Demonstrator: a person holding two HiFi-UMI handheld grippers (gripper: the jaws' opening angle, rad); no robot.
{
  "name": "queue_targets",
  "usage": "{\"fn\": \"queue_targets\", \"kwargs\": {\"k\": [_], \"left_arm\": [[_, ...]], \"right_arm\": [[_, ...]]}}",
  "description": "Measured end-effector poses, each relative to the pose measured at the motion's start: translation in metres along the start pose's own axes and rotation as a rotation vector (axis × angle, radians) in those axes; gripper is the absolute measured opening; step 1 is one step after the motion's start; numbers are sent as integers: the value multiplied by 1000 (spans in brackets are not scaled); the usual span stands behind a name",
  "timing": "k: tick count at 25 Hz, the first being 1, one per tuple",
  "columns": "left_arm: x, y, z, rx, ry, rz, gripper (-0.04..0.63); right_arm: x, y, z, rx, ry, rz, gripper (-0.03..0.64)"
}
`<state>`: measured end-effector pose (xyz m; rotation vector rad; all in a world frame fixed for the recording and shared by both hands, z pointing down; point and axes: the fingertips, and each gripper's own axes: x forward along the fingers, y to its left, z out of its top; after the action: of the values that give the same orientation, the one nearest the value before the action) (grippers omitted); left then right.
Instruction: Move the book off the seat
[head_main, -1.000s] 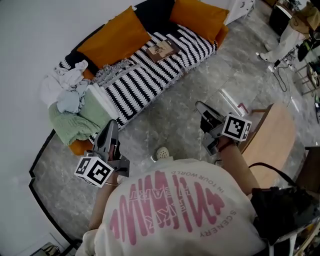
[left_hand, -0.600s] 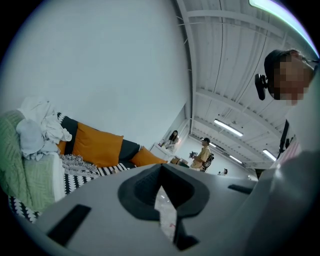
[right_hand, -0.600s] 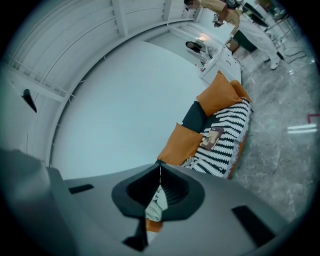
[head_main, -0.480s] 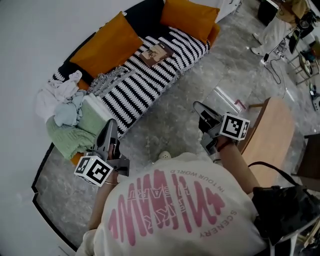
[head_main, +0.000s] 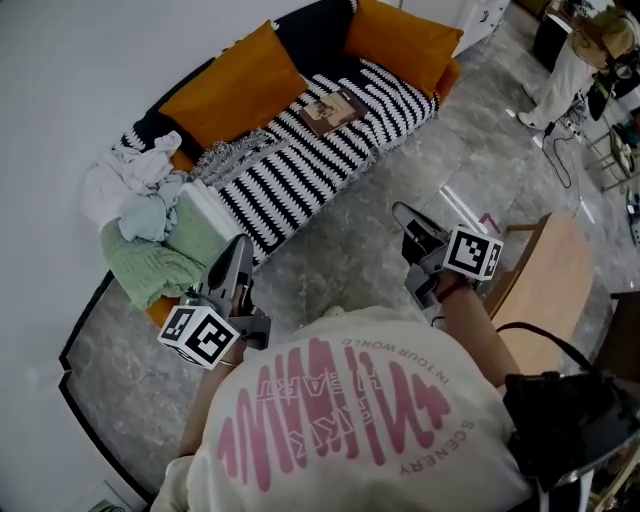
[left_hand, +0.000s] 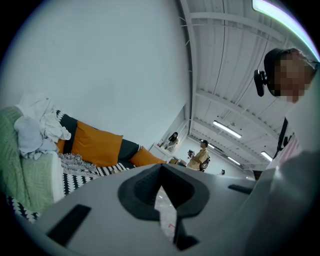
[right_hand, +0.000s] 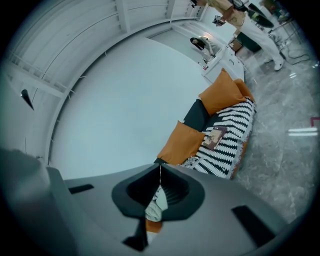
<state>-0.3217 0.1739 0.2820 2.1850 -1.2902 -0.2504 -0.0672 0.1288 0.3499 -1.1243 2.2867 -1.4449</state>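
Left tongs: clenched, empty, over the grey floor, just short of the sofa's blanket end.
Right tongs: clenched, empty, well apart from the sofa, beside a wooden surface.
Green blanket: heaped on the sofa's nearer end, with pale clothes piled behind it.
Book: flat on the sofa's striped seat, toward its far end, just before the orange cushions, touched by neither tongs.
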Motion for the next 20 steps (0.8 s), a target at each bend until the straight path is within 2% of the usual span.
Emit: {"fn": "queue_targets", "kwargs": {"k": [5,12,16,20], "left_arm": [[-15,12,2,-35,-21,47,8],[-25,38,-12,-100,-23,115,8],[-23,39,-13,-54,-2,127,8],[-24,37,-12,-49,-3,127,8]], "right_arm": [[-2,-2,-6,-31,52,-31,12],[-3,-13,-10,-11,58,-61,12],[-4,-19,-14,-9,73,-67,12],[1,-26,-12,6,71,-64,11]]}}
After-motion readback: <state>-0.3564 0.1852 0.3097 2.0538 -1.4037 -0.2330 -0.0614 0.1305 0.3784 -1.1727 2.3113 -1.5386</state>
